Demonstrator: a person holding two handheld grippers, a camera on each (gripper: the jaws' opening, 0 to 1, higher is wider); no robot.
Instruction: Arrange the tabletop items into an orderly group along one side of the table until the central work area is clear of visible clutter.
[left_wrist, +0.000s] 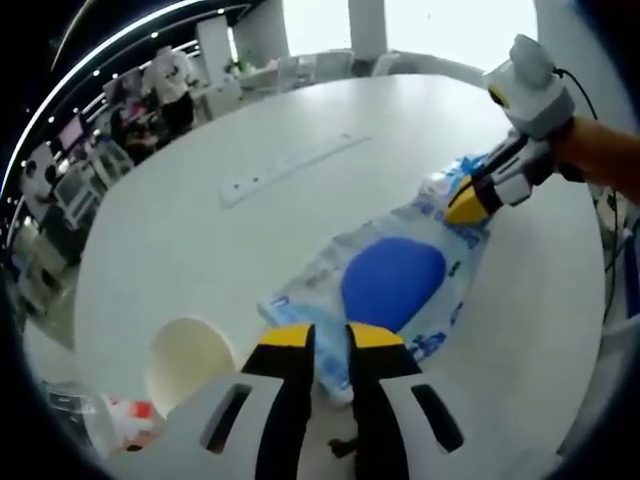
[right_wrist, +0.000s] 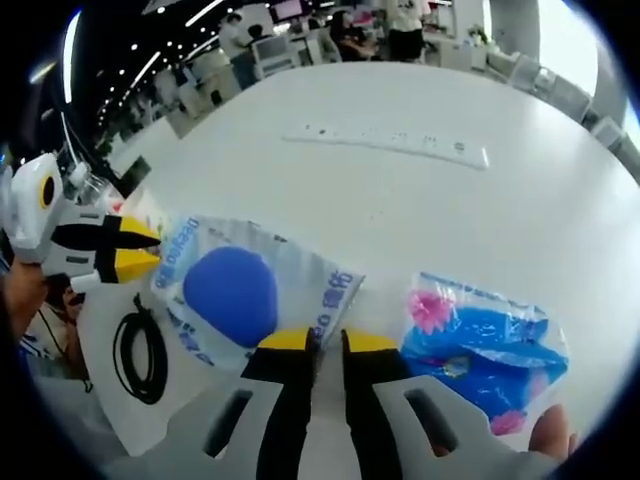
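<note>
Clear plastic pouch with round blue pad (left_wrist: 392, 283) at table (left_wrist: 250, 250) centre, pinched at opposite ends by left gripper (left_wrist: 331, 340) and right gripper (right_wrist: 326, 345). Lift level, equal tension; carry toward 7 o'clock, beside white cup (left_wrist: 187, 358).

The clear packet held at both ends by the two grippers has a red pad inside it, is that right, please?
Not quite: the pad inside the clear packet is blue, not red, as the left gripper view shows. The left gripper and right gripper do grip its two ends.
</note>
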